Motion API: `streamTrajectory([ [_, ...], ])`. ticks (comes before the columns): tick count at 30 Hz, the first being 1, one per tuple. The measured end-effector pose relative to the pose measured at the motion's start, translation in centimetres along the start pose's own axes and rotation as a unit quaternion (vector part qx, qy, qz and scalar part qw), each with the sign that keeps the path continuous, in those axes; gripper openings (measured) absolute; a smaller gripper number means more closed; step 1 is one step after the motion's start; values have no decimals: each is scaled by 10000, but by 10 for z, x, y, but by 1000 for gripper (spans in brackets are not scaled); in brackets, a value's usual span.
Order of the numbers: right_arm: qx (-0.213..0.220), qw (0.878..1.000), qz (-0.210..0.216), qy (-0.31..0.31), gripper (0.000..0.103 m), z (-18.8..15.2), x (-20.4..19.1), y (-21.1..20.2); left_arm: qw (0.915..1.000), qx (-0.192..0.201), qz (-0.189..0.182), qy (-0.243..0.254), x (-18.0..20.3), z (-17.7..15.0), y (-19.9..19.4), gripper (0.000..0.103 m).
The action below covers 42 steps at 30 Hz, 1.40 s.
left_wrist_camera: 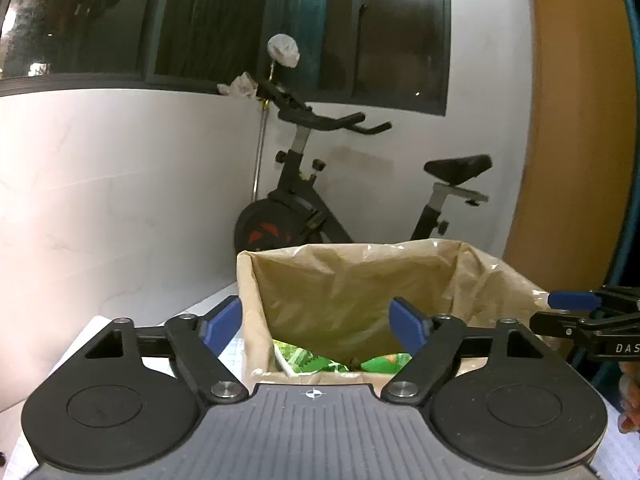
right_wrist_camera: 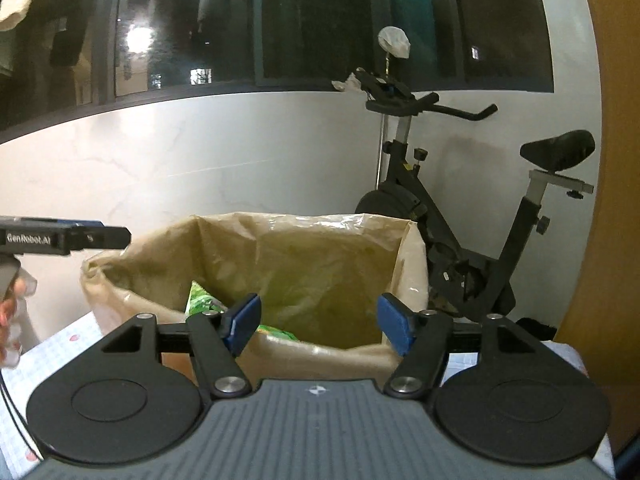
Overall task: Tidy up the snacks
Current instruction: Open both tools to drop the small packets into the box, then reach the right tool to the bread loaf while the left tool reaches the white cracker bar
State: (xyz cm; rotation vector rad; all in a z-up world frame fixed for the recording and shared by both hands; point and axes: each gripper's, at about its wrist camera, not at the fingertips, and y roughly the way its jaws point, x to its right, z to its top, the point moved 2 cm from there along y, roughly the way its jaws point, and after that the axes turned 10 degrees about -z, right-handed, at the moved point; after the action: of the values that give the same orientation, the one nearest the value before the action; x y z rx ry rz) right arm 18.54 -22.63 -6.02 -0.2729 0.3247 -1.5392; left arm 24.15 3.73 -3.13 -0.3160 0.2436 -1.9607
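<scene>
A box lined with a tan plastic bag (left_wrist_camera: 360, 280) (right_wrist_camera: 304, 256) stands on the table in front of both grippers. Green snack packets (left_wrist_camera: 308, 362) (right_wrist_camera: 202, 300) lie at its bottom. My left gripper (left_wrist_camera: 318, 326) hangs over the box's near rim, open, with nothing between its blue pads (left_wrist_camera: 222, 326). My right gripper (right_wrist_camera: 318, 324) is also open and empty above the near rim. In the left wrist view the right gripper (left_wrist_camera: 576, 300) shows at the right edge. The left gripper (right_wrist_camera: 100, 236) shows at the left edge of the right wrist view.
The table carries a white gridded cloth (right_wrist_camera: 44, 360). Behind the box stand a black exercise bike (left_wrist_camera: 304, 208) (right_wrist_camera: 460, 240), a white wall and a dark window. A wooden panel (left_wrist_camera: 576, 120) rises at the right. A person's hand (right_wrist_camera: 10, 316) holds the left gripper.
</scene>
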Motion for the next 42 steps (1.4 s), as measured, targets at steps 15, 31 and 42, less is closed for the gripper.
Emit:
streamTrajectory([
  [15, 283, 9995, 69, 103, 68, -37, 14, -52, 9998, 72, -122, -124, -20, -37, -65, 86],
  [31, -772, 9954, -43, 562, 80, -120, 23, -34, 9953, -693, 43, -675, -51, -120, -65, 86],
  [42, -1483, 9838, -178, 995, 85, -149, 13, 4, 9917, -1095, -69, -674, -52, -157, -55, 86],
])
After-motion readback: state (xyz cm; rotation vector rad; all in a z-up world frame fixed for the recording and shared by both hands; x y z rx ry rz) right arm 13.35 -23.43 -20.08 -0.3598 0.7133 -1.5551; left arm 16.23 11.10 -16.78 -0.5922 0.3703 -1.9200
